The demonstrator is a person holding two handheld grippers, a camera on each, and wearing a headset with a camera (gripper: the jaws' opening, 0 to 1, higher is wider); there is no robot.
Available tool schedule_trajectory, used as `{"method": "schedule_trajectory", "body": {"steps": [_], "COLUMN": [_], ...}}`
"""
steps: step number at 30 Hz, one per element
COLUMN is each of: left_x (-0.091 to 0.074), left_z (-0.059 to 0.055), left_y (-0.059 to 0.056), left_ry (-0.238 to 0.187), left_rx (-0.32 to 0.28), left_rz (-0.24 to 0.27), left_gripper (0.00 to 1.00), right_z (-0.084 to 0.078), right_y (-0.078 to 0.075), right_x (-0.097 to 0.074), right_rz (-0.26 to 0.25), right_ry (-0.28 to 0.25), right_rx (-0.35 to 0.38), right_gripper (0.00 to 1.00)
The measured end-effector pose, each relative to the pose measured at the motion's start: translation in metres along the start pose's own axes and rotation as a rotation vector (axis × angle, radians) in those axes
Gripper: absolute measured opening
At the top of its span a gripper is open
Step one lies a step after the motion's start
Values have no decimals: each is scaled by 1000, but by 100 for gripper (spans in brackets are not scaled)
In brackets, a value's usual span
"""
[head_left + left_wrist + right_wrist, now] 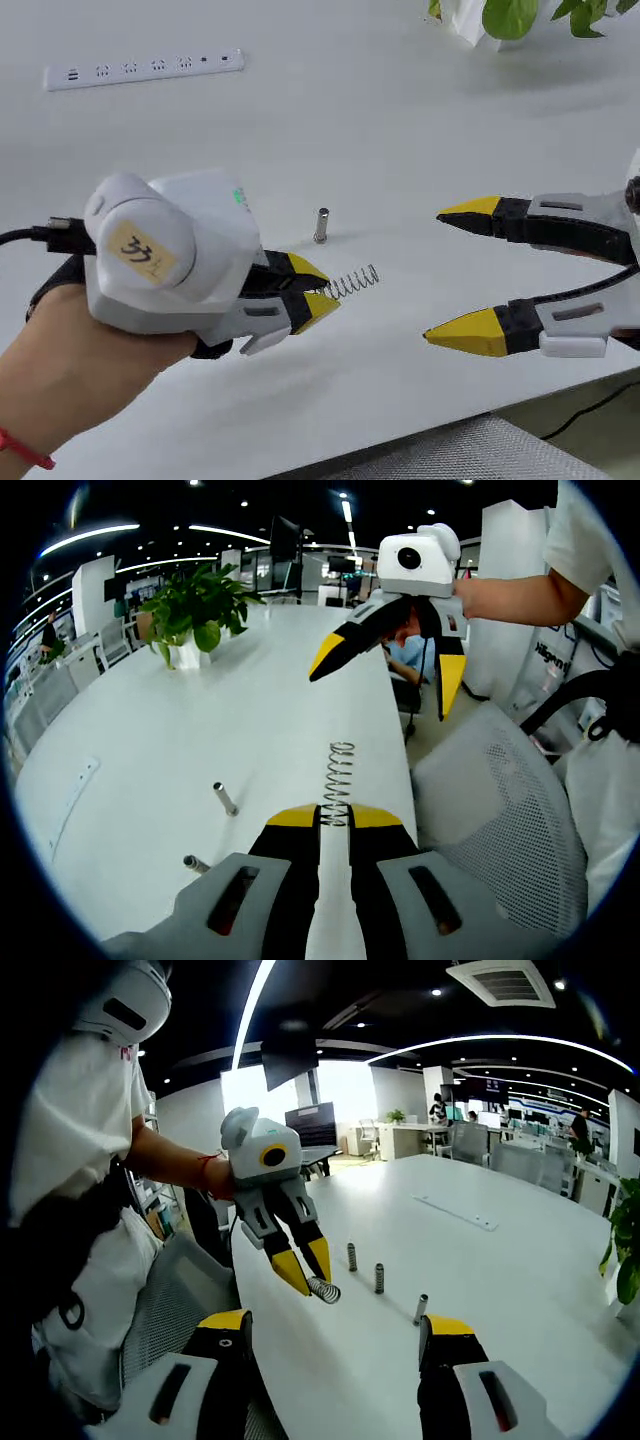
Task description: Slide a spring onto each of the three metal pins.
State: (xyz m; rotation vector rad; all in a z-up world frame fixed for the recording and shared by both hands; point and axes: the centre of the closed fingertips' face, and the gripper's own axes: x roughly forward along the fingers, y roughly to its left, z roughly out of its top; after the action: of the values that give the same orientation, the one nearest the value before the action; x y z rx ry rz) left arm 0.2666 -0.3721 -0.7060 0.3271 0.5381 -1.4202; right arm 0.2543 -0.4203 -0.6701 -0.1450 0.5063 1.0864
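Head view: we've got our left gripper [328,290] clamped on one end of the spring [352,282], which points sideways at our wide-open right gripper [433,276]. The upright pin [321,225] stands just beyond, nearer the left.

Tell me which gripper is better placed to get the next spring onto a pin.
Left, probably. The left gripper is shut on one end of a spring, whose free end sticks out near the upright pin. The right gripper hangs open and empty, farther from that pin.
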Motion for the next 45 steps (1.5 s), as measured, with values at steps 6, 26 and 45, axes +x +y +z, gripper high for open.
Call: {"method": "schedule_trajectory", "body": {"steps": [6, 26, 45], "left_x": [-17, -49, -59], "left_z": [1, 16, 13], "left_y": [-6, -12, -12], "left_ry": [-47, -185, -212], "left_rx": [-15, -48, -65], "left_rz": [10, 30, 47], "left_gripper": [6, 6, 6], "right_z": [16, 48, 56], "right_y": [15, 40, 49], "right_x": [17, 49, 57], "right_rz": [96, 258, 299], "right_ry": [34, 113, 164], "right_rx": [-32, -157, -221], "right_gripper": [48, 17, 6]}}
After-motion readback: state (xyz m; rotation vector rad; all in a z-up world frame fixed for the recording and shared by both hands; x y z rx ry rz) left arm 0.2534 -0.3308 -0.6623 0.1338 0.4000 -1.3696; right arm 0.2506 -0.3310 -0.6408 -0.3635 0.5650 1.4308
